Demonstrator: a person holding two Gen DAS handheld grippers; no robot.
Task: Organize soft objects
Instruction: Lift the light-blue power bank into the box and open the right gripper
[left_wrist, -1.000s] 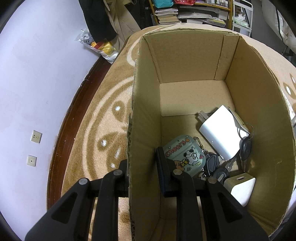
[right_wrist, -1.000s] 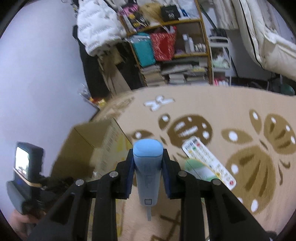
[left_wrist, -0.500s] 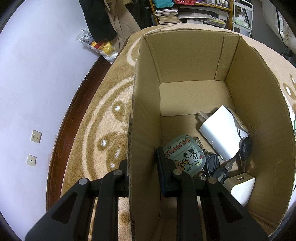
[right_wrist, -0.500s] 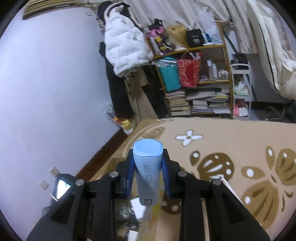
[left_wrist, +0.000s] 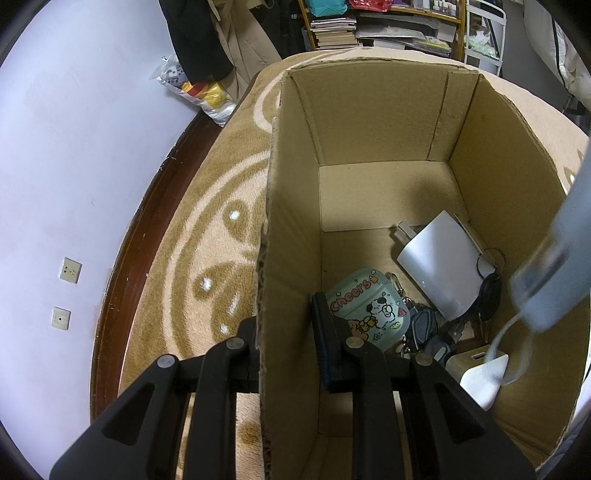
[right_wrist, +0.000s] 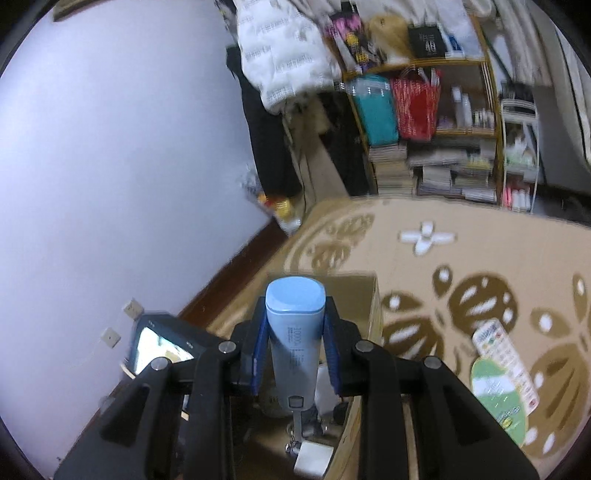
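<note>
Lengthwise, power bank (right_wrist: 295, 343) cable-end down

Brown cardboard box (left_wrist: 369, 110), light-blue power bank (right_wrist: 295, 332), tan leaf-patterned rug (right_wrist: 480, 258).

Left tongs (left_wrist: 286, 341) clamped downward; right tongs (right_wrist: 294, 352) gripping, angled down.

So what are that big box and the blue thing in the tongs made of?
The box: corrugated cardboard, matte brown, with a ragged, fluted cut edge. The blue power bank, clamped in the right tongs: probably smooth hard plastic with a satin sheen and printed lettering.
</note>
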